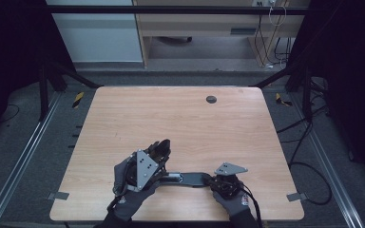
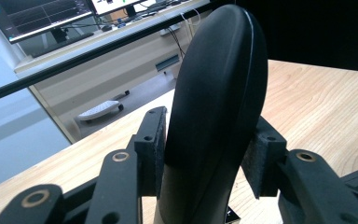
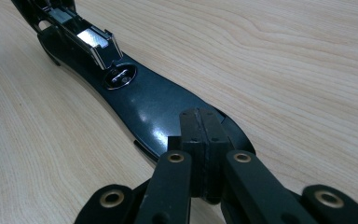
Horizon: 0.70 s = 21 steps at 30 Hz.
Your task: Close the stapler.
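Observation:
A black stapler point(image 1: 190, 178) lies opened near the front edge of the wooden table point(image 1: 195, 123). Its flat base point(image 3: 140, 102) carries an oval metal anvil point(image 3: 121, 77), with the silver magazine point(image 3: 93, 39) beyond it. My right gripper point(image 3: 200, 121) is shut, jaws pressed together, tips resting on the near end of the base point(image 1: 209, 180). My left gripper point(image 1: 159, 147) stands left of it, tilted upward. Its pads point(image 2: 156, 140) clamp both sides of the stapler's rounded black top arm point(image 2: 214, 93), which rises upright between them.
A dark round grommet point(image 1: 211, 99) sits in the table's far side. Beyond the far edge stand a wooden desk point(image 1: 195, 23) and monitors point(image 2: 42, 16). Cables point(image 1: 309, 171) trail on the floor at the right. Black frame bars flank the table.

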Available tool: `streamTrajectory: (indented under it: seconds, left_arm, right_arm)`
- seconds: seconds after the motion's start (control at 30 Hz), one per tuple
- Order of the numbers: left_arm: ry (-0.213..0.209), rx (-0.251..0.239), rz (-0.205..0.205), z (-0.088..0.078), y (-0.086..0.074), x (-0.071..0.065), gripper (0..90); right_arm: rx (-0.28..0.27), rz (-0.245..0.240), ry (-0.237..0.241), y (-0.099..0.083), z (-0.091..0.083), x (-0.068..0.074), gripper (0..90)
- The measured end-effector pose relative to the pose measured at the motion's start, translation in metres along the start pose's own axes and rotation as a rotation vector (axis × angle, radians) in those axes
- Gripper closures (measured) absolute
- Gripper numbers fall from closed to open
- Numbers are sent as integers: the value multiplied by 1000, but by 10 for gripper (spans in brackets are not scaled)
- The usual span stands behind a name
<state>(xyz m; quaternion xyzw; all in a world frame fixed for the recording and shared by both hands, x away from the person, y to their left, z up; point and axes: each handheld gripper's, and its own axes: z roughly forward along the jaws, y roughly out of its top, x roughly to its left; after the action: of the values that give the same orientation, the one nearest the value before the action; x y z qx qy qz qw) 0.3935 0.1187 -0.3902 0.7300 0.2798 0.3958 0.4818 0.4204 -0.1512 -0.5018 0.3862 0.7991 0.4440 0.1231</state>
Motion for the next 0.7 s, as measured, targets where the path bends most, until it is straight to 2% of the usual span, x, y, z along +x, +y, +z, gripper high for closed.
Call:
streamTrajectory:
  seconds: [0.13,0.33,0.53,0.7]
  left_arm:
    - [-1,14,55,5,1,-9,542]
    - [4,25,103,10,1,-18,541]
    - [6,30,120,12,1,-22,541]
    - [7,39,156,16,0,-29,541]
  right_arm:
    - [-1,-2,1,0,0,0,900]
    - [-2,-1,0,0,0,0,900]
    - [-3,0,-1,0,0,0,900]
    - [-4,0,-1,0,0,0,900]
